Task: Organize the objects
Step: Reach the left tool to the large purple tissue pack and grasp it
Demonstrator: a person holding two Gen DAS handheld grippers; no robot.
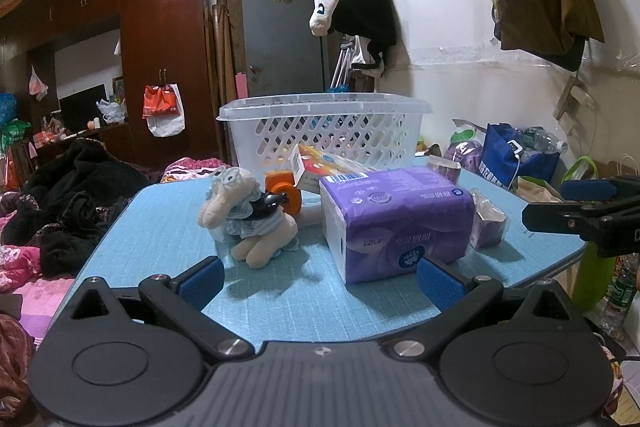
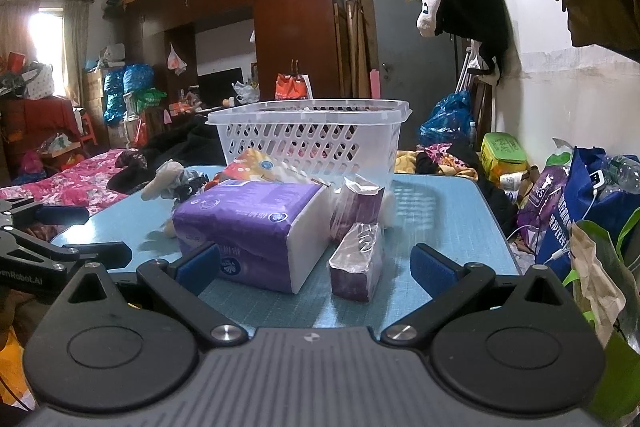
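Note:
A white plastic basket (image 1: 324, 131) stands at the far edge of a blue table (image 1: 152, 219); it also shows in the right wrist view (image 2: 308, 139). In front of it lie a large purple tissue pack (image 1: 396, 219), a plush sheep toy (image 1: 244, 215), an orange tape dispenser (image 1: 282, 191), an orange-and-white box (image 1: 320, 167) and small purple tissue packets (image 2: 356, 259). My left gripper (image 1: 320, 283) is open and empty, near the table's front edge before the tissue pack. My right gripper (image 2: 316, 267) is open and empty, with the purple pack (image 2: 248, 227) and a small packet between its fingers' line.
A bed with pink bedding and dark clothes (image 1: 60, 211) lies left of the table. Bags and bottles (image 1: 520, 155) crowd the floor on the right by the wall. The right gripper shows at the right edge of the left wrist view (image 1: 592, 207).

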